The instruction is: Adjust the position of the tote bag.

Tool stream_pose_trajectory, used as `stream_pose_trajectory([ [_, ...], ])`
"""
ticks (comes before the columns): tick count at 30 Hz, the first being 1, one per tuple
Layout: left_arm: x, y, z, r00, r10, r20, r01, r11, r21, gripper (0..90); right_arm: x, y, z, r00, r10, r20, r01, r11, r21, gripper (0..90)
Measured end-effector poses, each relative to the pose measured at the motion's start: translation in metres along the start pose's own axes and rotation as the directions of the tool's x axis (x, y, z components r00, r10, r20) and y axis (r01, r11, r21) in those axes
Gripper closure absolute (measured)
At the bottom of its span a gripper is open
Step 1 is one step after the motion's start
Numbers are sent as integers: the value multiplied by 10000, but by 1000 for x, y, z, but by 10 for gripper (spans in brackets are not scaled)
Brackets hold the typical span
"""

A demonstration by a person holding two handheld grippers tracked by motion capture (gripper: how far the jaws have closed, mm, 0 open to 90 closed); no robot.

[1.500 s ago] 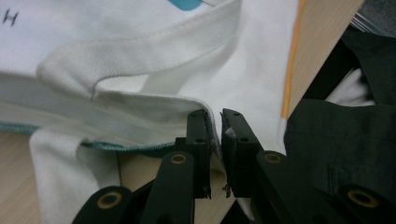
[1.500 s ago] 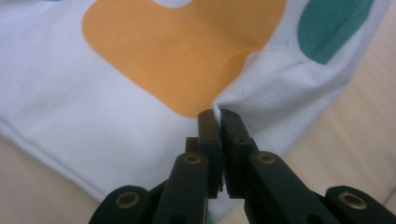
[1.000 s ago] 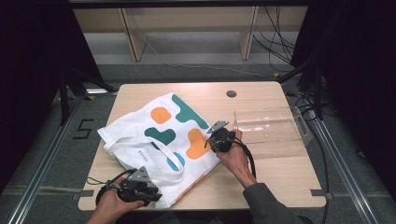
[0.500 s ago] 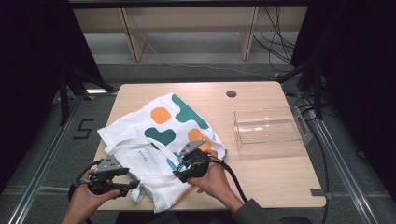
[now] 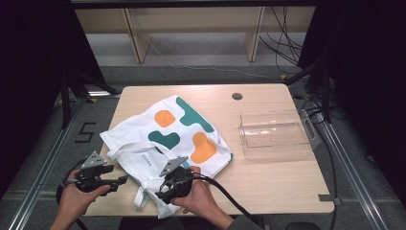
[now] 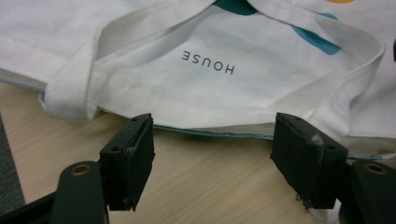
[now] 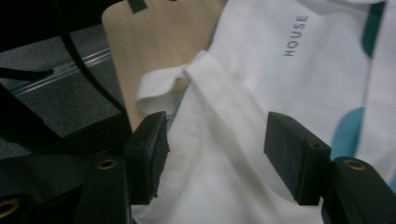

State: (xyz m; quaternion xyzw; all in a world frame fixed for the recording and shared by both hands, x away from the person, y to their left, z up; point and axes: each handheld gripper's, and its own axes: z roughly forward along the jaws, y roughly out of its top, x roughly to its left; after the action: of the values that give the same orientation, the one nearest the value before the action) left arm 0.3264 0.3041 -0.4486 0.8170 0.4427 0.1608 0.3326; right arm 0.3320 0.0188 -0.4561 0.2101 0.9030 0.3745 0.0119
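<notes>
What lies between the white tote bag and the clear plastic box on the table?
Nothing: in the high view, bare wooden table separates the tote bag from the clear box.

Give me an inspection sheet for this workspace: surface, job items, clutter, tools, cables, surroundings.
Surface: light wooden table with a round hole near its far edge.
Job's things: white tote bag with orange and teal patches, lying rumpled, handles toward the person.
Clutter: clear plastic tray to the right of the bag.
Grippers: left tool open, off the bag's edge; right tool open above the bag's fabric; both have just been opening.
Cables: a black cable trails from the right tool.
Surroundings: wooden shelving beyond the table, dark curtains at the sides.
</notes>
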Motion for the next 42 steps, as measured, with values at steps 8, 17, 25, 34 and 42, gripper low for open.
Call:
stream_pose_trajectory([
  [8,2,0,0,9998,171,-34,-170,9997,199,285,11,3,21,9990,-435,-60,437,9980,447,454],
  [17,8,-3,-4,9971,-505,-574,480,9979,-440,273,14,-7,24,9821,-1863,282,1790,9691,1699,870],
  [25,26,-8,-14,9847,-410,-1692,354,9987,-361,267,3,-22,-6,9771,-2128,15,2067,9506,2317,889],
  [34,35,-13,-9,9759,-51,-2180,112,9996,268,260,-19,-45,-48,9766,-2118,374,1969,9503,2413,889],
  [42,31,-18,5,9879,110,-1545,61,9939,1102,243,-38,-66,-80,9827,-1605,928,1389,9689,2046,888],
])
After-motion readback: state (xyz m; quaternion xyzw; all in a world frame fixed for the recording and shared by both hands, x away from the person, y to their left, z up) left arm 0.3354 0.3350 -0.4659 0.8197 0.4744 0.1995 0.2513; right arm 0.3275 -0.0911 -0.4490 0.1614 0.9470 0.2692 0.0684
